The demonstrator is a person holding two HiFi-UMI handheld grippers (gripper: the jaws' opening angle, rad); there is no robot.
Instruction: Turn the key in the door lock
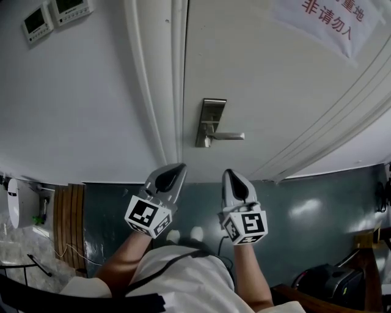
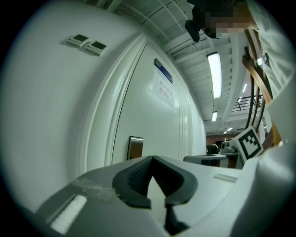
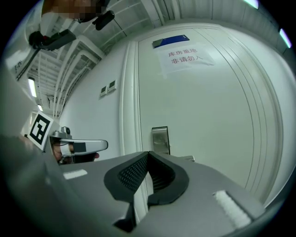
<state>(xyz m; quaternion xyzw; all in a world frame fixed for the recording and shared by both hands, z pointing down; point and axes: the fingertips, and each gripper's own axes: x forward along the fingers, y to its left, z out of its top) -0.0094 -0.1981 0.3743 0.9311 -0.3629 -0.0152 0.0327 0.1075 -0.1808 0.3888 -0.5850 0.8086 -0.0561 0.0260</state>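
Observation:
A steel lock plate [image 1: 211, 122] with a lever handle [image 1: 229, 136] sits on the white door [image 1: 269, 85]; no key shows in any view. My left gripper [image 1: 178, 166] hangs below and left of the plate, its jaws together with nothing between them. My right gripper [image 1: 230, 173] is just below the handle, also shut and empty. In the left gripper view the left gripper [image 2: 151, 158] points level along the wall, with the plate [image 2: 135, 147] ahead. In the right gripper view the right gripper [image 3: 148, 153] points at the plate [image 3: 160, 139]. Neither gripper touches the door.
Two wall control panels [image 1: 55, 15] hang left of the door frame [image 1: 156, 92]. A paper notice [image 1: 333, 21] is taped high on the door. A slatted wooden piece [image 1: 67, 226] stands on the floor at left, a dark bag [image 1: 330, 284] at lower right.

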